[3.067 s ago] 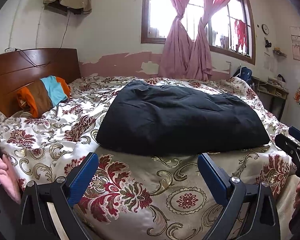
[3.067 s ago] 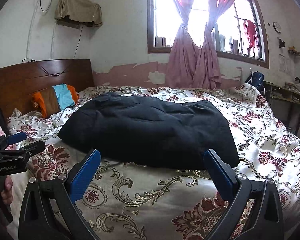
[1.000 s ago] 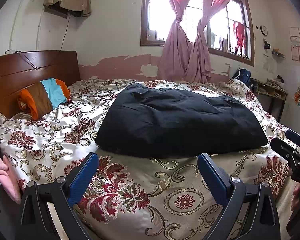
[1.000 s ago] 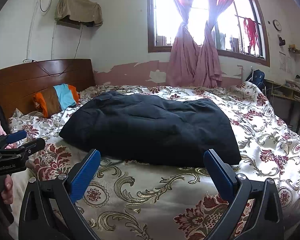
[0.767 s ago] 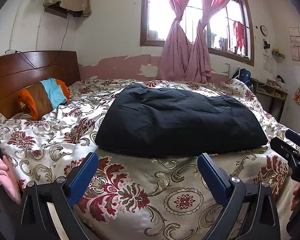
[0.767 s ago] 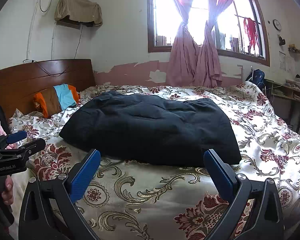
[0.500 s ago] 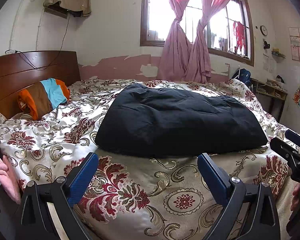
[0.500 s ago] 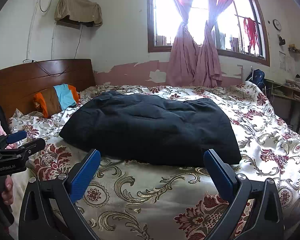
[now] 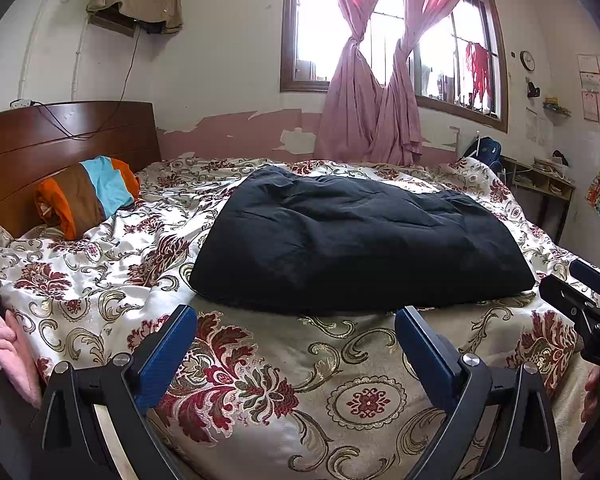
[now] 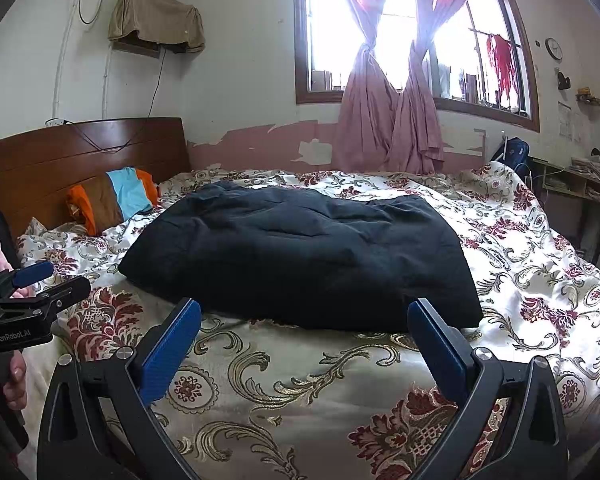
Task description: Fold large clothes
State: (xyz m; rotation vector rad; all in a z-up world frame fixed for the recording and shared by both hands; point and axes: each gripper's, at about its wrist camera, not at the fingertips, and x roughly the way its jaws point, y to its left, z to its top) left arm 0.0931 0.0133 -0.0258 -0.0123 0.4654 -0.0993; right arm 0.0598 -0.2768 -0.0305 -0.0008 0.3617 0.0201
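Note:
A large black garment [image 9: 356, 240] [image 10: 304, 260] lies folded into a thick rectangle in the middle of the bed. My left gripper [image 9: 296, 336] hangs open over the bedspread, just short of the garment's near edge, with nothing between its blue pads. My right gripper [image 10: 304, 332] is open too, held a little before the same near edge. Each gripper shows at the side of the other's view: the right one [image 9: 580, 292] and the left one [image 10: 40, 284].
The bed has a floral bedspread [image 9: 260, 380] [image 10: 300, 392] and a wooden headboard [image 9: 60, 140]. An orange, brown and blue pillow [image 9: 88, 196] lies at the left. A window with pink curtains [image 9: 372, 92] is behind; a desk [image 9: 540, 184] stands at right.
Both grippers have stayed almost still and open; the view has only drifted slightly. The black garment has not moved.

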